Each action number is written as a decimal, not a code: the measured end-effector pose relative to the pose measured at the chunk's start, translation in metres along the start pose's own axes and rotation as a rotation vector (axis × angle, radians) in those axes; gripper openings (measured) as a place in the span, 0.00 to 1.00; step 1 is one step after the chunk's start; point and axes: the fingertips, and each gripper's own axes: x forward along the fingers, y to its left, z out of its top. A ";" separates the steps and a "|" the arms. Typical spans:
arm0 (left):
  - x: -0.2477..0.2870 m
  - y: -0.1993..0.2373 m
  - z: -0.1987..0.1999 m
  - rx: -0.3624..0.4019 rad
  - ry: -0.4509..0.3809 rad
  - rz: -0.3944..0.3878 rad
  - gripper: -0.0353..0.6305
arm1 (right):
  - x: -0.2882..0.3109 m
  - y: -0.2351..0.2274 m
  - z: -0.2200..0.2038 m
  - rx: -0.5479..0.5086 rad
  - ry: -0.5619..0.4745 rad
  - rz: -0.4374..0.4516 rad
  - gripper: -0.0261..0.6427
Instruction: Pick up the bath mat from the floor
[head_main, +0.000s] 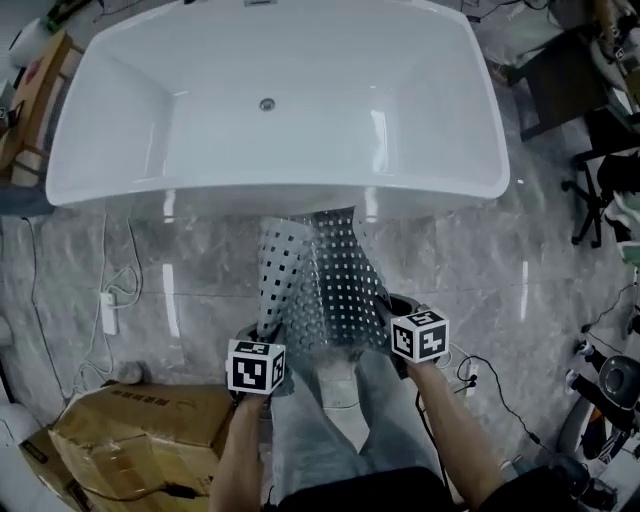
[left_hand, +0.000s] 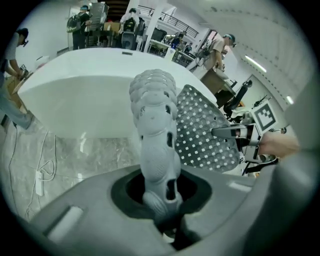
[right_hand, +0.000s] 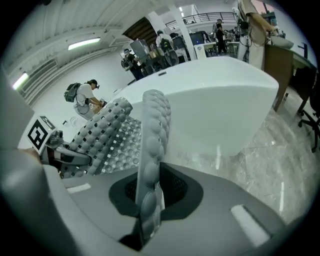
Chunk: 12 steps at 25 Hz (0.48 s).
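Observation:
The bath mat (head_main: 322, 283), grey, rubbery and full of square holes, hangs off the floor in front of the white bathtub (head_main: 270, 100), curled along its left side. My left gripper (head_main: 268, 340) is shut on its near left corner, my right gripper (head_main: 392, 328) on its near right corner. In the left gripper view the bunched mat edge (left_hand: 156, 140) runs up out of the jaws of the left gripper (left_hand: 162, 200), and the sheet (left_hand: 202, 132) spreads to the right. In the right gripper view the bubbled edge (right_hand: 152, 145) stands pinched in the right gripper (right_hand: 147, 215).
A cardboard box (head_main: 130, 430) lies at the lower left beside the person's legs (head_main: 335, 420). A power strip with cable (head_main: 108, 312) rests on the marble floor at left. Office chairs (head_main: 600, 190) and cables stand at the right. People stand beyond the tub (left_hand: 85, 25).

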 end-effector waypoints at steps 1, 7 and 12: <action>-0.017 -0.008 0.002 -0.006 -0.017 0.002 0.15 | -0.016 0.007 0.008 -0.008 -0.015 0.001 0.07; -0.086 -0.046 0.033 -0.057 -0.125 0.015 0.14 | -0.092 0.033 0.061 -0.047 -0.129 0.018 0.07; -0.137 -0.073 0.069 -0.041 -0.217 0.010 0.14 | -0.142 0.059 0.108 -0.047 -0.235 0.024 0.07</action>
